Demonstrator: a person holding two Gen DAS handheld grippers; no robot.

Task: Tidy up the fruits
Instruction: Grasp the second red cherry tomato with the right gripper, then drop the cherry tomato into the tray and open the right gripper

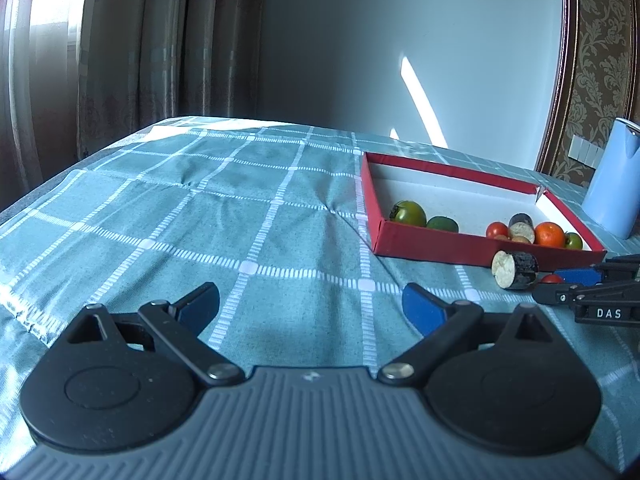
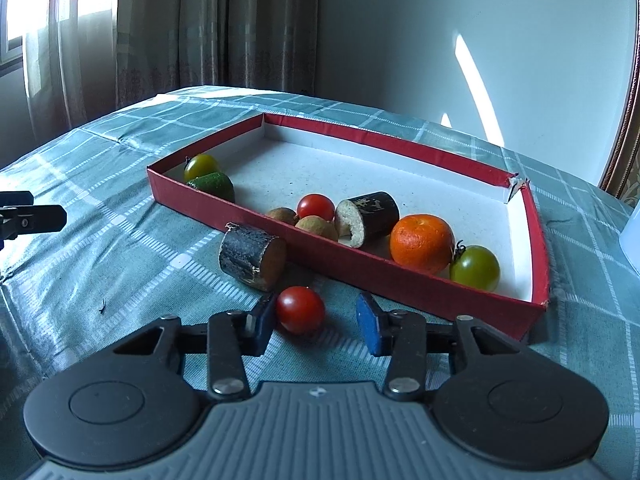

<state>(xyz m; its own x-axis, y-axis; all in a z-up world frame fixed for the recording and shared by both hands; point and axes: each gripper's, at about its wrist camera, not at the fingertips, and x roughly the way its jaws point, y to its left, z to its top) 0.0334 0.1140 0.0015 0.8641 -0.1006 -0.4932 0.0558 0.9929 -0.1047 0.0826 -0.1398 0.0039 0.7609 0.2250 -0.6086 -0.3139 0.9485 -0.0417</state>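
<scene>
My right gripper (image 2: 316, 320) sits low over the checked tablecloth (image 2: 120, 240), its blue-padded fingers (image 2: 370, 322) spread, with a red cherry tomato (image 2: 300, 309) lying on the cloth between them; the left pad is touching or just beside the fruit, the right pad stands clear of it. The tomato is outside the red tray (image 2: 400, 284), just in front of its near wall, and a dark cut cylinder with a pale end (image 2: 252, 258) lies on the cloth beside it, close against that same wall. Inside the tray I note an orange (image 2: 422, 238), a green tomato (image 2: 475, 267) touching it, a second red tomato (image 2: 316, 207), another dark cylinder piece (image 2: 370, 218), two small brown fruits (image 2: 316, 227) and, at the left end, a yellow-green tomato (image 2: 201, 165) with a dark green fruit (image 2: 212, 186). My left gripper (image 1: 310, 302) rests well to the left over bare cloth, fingers wide apart, holding nothing. I judge the tomato to be light, smooth-skinned and round, so it is liable to roll or squirt out from a glancing pinch; if real, its skin would split under hard pressure. The sound hold is across its widest part, pads square to either side, closed gently until it seats. The cylinder beside it looks stiff and rough and should tolerate a firmer grip across its curved flanks. A blue container (image 1: 614, 176) stands beyond the tray's far right end.
</scene>
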